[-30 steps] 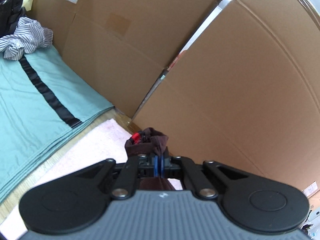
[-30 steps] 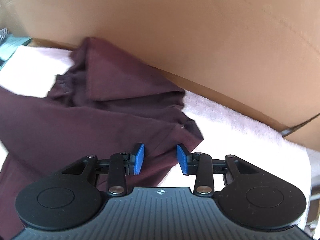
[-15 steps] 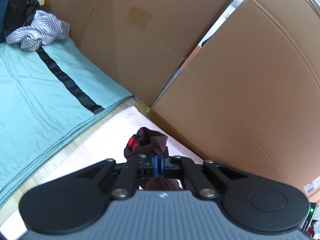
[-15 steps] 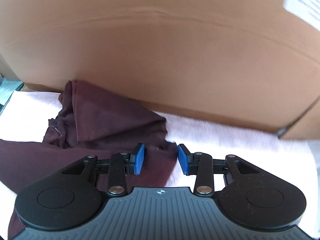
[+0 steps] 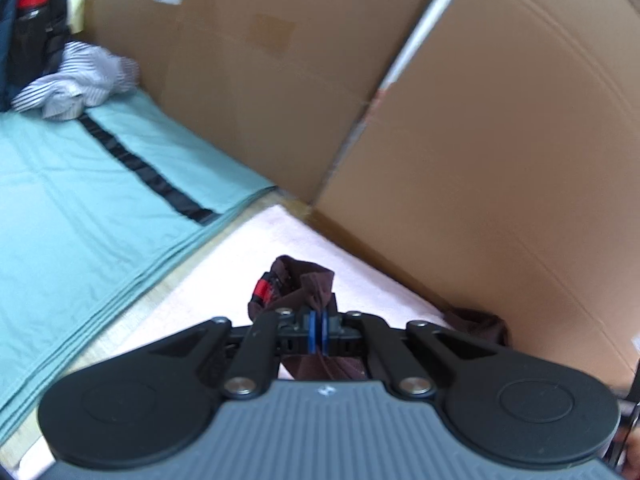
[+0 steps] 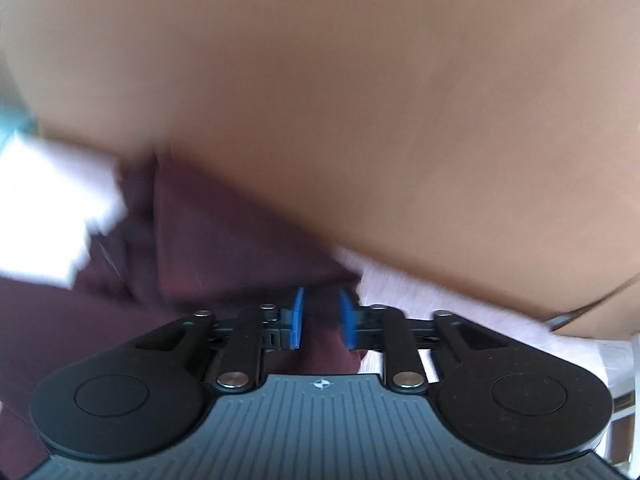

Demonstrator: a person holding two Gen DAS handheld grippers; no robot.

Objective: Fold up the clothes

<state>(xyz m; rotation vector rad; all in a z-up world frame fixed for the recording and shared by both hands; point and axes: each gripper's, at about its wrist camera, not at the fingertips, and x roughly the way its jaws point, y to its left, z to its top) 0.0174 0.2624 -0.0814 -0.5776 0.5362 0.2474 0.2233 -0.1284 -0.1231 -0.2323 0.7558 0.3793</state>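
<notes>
Here we pinch a bunched fold of the maroon garment (image 5: 316,288) in our left gripper (image 5: 319,330), pads pressed together, above the pale pink mat (image 5: 224,280). Our right gripper (image 6: 321,316) hangs parted over the garment's blurred, creased body, which lies on the mat against the cardboard wall (image 6: 360,100).

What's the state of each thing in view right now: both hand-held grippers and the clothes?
Left hand-held gripper: shut on the maroon garment.
Right hand-held gripper: open, maroon cloth between its pads, not clamped.
Maroon garment: unfolded, rumpled, lying on the pink towel.
Striped shirt: crumpled in a heap on the teal sheet.
Teal sheet: spread flat.
</notes>
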